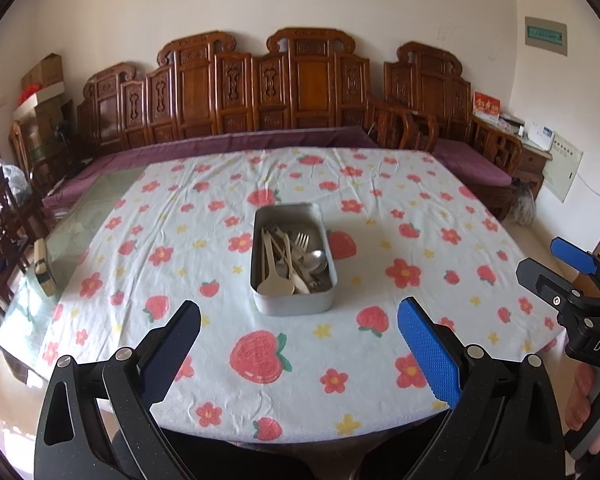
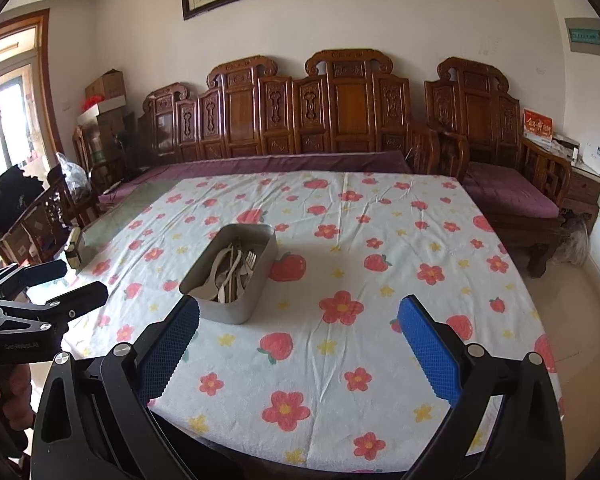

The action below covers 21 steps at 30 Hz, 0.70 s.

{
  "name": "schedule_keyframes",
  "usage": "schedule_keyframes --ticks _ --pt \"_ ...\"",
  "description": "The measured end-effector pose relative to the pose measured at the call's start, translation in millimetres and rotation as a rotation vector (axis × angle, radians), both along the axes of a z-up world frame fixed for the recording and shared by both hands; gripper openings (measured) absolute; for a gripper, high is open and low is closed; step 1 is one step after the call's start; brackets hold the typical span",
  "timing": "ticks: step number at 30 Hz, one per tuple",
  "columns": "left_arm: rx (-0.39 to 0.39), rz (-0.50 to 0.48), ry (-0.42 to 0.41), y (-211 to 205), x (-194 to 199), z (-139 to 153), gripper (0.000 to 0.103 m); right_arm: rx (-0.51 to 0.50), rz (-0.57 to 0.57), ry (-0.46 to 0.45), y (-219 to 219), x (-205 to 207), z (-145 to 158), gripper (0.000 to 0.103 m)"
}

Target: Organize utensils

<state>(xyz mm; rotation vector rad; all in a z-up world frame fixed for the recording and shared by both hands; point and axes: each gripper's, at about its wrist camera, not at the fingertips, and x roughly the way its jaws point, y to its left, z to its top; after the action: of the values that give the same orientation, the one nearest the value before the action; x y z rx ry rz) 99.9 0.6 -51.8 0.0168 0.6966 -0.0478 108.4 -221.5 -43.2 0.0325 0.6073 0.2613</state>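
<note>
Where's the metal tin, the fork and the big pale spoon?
metal tin [image 1: 292,302]: left wrist view, near outer wall.
fork [image 1: 301,239]: left wrist view, its tines.
pale spoon [image 1: 275,287]: left wrist view, its bowl.

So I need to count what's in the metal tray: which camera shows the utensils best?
The left wrist view: it looks almost straight down into the metal tray, so the utensils lie spread out, spoons and fork heads distinct. The right wrist view sees the tray at a slant, its utensils bunched and overlapping.

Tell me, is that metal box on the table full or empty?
Partly full. The metal box has no lid on, and a fork, spoons and pale utensils lie loose inside.
</note>
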Motion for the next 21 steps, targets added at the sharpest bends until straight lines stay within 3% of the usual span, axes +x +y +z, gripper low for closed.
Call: schedule_keyframes --ticks 13,21 --pt "-0.020 0.017 -0.188 -4 -36 80 0.095 0.022 -0.020 -0.197 -4 -45 88 0.101" --pt "-0.019 0.033 -0.276 -5 -56 110 0.095 0.034 -0.034 -0.272 -13 -67 118 0.101"
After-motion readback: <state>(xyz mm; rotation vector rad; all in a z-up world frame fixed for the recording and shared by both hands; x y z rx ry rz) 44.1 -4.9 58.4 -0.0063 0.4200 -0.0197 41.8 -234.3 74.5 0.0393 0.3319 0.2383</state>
